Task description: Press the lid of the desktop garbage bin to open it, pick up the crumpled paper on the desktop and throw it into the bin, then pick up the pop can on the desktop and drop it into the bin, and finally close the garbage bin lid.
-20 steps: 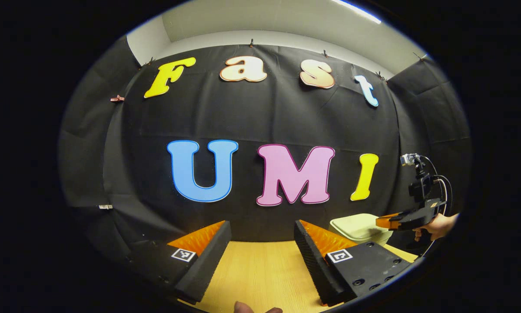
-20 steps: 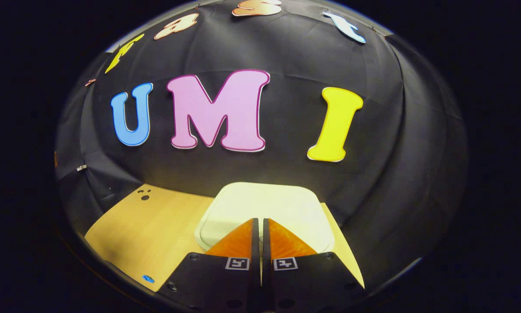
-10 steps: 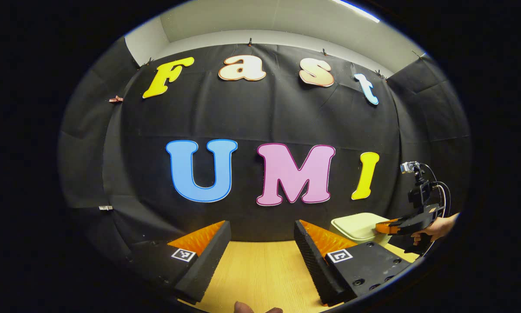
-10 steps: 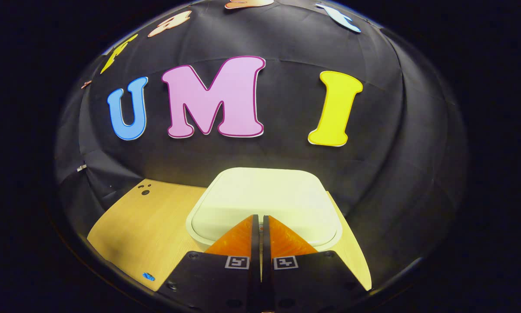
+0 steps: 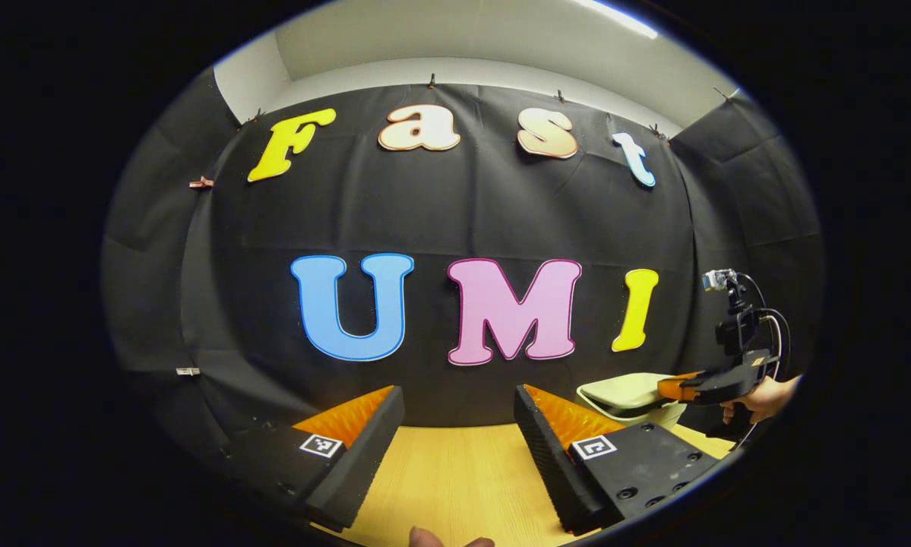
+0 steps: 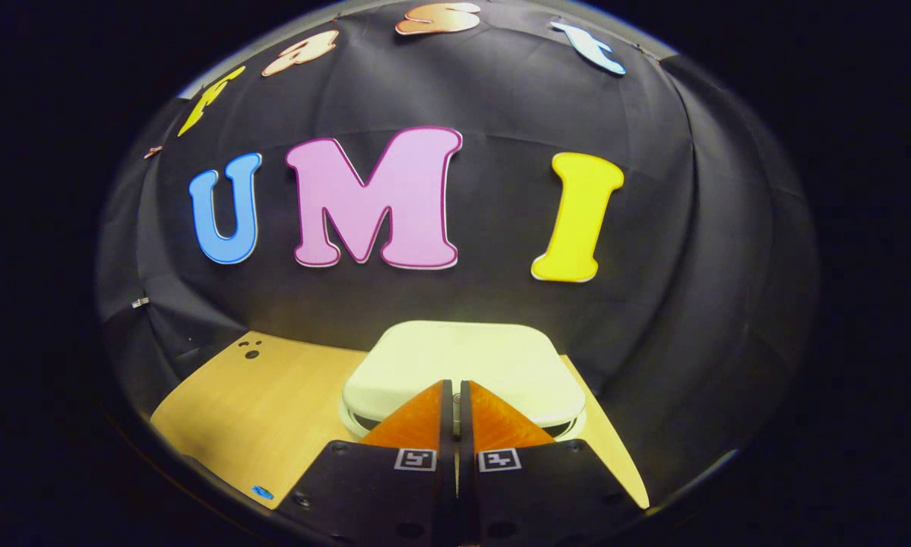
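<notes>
The garbage bin (image 6: 463, 372) is pale cream plastic with rounded corners, and only its upper part is visible: the right gripper's (image 6: 455, 395) fingers cover its near edge in the right gripper view, and its body below the rim is cut off. Its lid (image 6: 466, 357) is tilted, with a thin dark gap between the lid's near edge and the rim beneath it. How far the gap runs is hard to tell. The right gripper's fingers are pressed together, with ridged inner faces, and their tips sit at the lid's near edge; whether they touch it cannot be made out.

In the left gripper view the bin (image 5: 630, 395) sits at the far right of the tabletop (image 5: 455, 479), partly hidden behind the left gripper's (image 5: 459, 399) own right finger. The right gripper (image 5: 672, 387) reaches over the lid from the right, held by a hand (image 5: 763, 399) that is cut off at the edge. The left gripper's fingers are spread wide apart with nothing between them, low over the bare tabletop, well to the left of the bin.

The tabletop is light wood grain. A small blue mark (image 6: 261, 492) lies near its near left edge, and small dark spots (image 6: 250, 351) mark its far left corner. Black cloth forms the far wall
</notes>
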### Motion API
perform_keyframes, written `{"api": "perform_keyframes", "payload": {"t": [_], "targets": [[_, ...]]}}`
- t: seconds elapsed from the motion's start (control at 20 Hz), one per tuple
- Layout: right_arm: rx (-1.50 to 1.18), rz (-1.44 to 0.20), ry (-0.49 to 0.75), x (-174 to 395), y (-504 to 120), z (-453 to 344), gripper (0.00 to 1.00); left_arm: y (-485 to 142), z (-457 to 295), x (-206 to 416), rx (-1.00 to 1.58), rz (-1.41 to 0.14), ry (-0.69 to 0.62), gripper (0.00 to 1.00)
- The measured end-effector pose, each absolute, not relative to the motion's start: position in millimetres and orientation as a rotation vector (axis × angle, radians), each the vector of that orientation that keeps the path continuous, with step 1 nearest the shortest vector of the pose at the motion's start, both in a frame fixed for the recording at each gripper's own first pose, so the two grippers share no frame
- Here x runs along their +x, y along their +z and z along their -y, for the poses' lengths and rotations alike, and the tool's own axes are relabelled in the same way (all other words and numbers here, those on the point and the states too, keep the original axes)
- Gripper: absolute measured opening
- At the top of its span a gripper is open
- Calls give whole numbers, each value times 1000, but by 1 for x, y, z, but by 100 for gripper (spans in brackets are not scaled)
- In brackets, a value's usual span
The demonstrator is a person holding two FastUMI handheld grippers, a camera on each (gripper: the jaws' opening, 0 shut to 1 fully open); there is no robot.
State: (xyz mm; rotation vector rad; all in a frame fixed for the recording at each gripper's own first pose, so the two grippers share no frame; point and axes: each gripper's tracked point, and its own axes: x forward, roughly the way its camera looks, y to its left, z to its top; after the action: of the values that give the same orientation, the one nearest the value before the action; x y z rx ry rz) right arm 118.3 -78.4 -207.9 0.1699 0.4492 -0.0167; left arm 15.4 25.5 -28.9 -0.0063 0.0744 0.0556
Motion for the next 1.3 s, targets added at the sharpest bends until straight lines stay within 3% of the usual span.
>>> {"api": "perform_keyframes", "payload": {"t": [0.45,0.6,0.7,0.85,0.9,0.95,1.3], "targets": [[154,-373,0,94,-173,70,2,-28,-31,-5,-10,-70,57,94],[150,-310,0,81,-152,67,7,-32,-34,-15,-13,-78,58,94],[147,-279,3,74,-141,62,23,-33,-37,-20,-13,-86,59,94],[129,-278,37,62,-138,48,77,-39,-39,-28,-13,-100,56,94],[116,-281,47,57,-138,43,84,-44,-39,-29,-15,-106,52,94],[104,-281,53,52,-138,40,89,-48,-38,-30,-17,-116,47,94],[87,-284,93,12,-134,11,95,-112,-34,-40,-28,-216,-23,94]]}}
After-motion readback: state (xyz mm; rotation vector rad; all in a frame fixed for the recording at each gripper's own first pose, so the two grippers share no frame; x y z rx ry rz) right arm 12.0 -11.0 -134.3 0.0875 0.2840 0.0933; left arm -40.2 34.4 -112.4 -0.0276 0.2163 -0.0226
